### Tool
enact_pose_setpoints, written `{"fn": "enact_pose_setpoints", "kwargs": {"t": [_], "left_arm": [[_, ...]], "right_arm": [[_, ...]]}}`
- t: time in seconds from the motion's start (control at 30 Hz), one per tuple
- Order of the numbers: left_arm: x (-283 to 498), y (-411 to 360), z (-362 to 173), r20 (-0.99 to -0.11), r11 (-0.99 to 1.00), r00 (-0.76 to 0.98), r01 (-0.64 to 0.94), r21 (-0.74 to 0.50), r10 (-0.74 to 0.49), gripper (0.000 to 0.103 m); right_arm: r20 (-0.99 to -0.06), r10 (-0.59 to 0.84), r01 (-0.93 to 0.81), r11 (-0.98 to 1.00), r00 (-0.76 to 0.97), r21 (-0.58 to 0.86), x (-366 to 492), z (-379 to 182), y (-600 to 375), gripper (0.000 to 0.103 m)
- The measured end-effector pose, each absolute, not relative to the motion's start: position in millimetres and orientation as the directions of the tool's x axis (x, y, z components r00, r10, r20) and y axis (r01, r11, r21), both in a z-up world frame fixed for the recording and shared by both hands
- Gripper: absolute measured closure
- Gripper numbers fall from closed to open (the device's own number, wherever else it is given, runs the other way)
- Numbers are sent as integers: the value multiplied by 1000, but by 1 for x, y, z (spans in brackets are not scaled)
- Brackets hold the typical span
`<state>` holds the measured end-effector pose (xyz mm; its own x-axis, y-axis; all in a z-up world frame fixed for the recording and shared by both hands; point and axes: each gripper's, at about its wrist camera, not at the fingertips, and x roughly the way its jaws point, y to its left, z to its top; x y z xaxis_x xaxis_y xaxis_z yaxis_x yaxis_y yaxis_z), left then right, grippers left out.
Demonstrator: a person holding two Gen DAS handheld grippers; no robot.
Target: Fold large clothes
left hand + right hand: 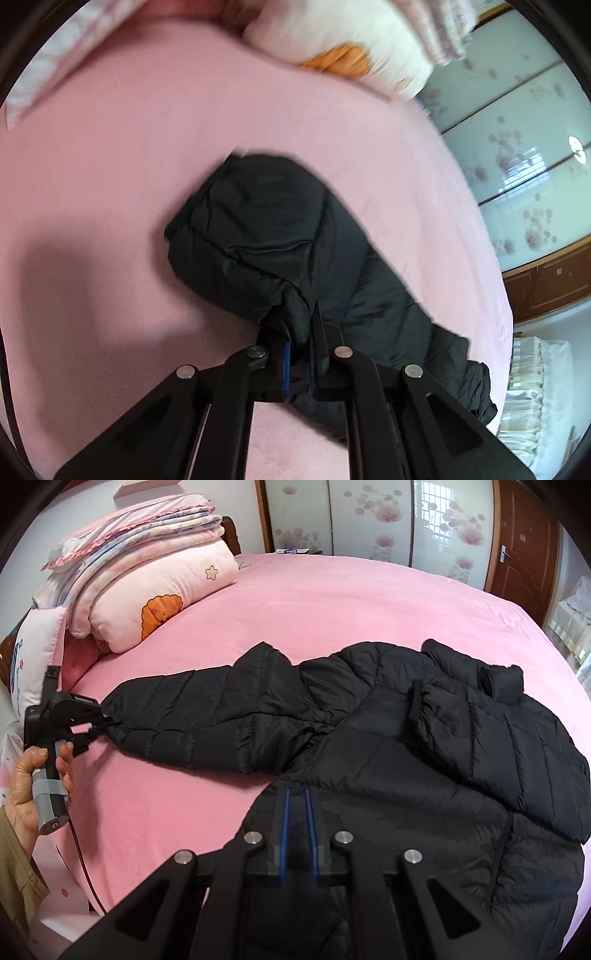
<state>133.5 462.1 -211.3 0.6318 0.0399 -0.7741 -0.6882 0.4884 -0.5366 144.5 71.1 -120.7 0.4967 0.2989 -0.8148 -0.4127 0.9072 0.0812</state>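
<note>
Bed, covered by a smooth pink fleece sheet (332,602) that fills most of both views and shows only faint creases. On it lies a black quilted puffer jacket (461,738), spread across the near and right part of the sheet, one sleeve (207,716) stretched out toward the left, the other folded across the chest, collar toward the far right. Left gripper (96,726) — black, two-fingered, held in a bare hand (27,790) at the bed's left edge — is clamped on the cuff end of the outstretched sleeve; in its own wrist view the blue-padded fingers (287,363) pinch a bunched fold of black fabric, the sleeve running away from them over the sheet. Right gripper (297,794) sits low at the jacket's near edge, about where the sleeve joins the body, its blue-edged fingers nearly together with black cloth at their tips; whether cloth is actually caught between them cannot be told. At the head of the bed, far left: a stack of folded pink and pastel quilts (147,554), the lowest bearing an orange lion motif (160,613), and a white printed pillow (35,653) beside it. Room beyond — a wardrobe with frosted sliding panels printed with pink blossoms (373,520), and a brown wooden door (524,542) to its right.
</note>
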Motion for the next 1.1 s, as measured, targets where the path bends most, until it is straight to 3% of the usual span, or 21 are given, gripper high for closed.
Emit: {"fn": "enact_pose_setpoints", "kwargs": {"t": [0.2, 0.4, 0.63, 0.9, 1.1], "left_arm": [[131, 436, -164, -656, 595, 749, -569, -567, 92, 98], [145, 393, -112, -576, 741, 799, -491, -459, 173, 98], [191, 270, -38, -497, 884, 866, -268, -383, 47, 98], [254, 79, -29, -522, 982, 847, 1, -189, -102, 98], [267, -38, -89, -662, 986, 730, 126, -113, -169, 94]], "right_arm": [[-801, 284, -386, 920, 527, 72, 135, -121, 41, 94], [-799, 264, -310, 945, 541, 103, 130, -122, -15, 94], [-766, 235, -204, 969, 598, 139, 124, -114, -93, 94], [-738, 200, -83, 978, 644, 193, 113, -112, -175, 94], [-740, 178, -8, 974, 649, 227, 110, -120, -225, 94]]}}
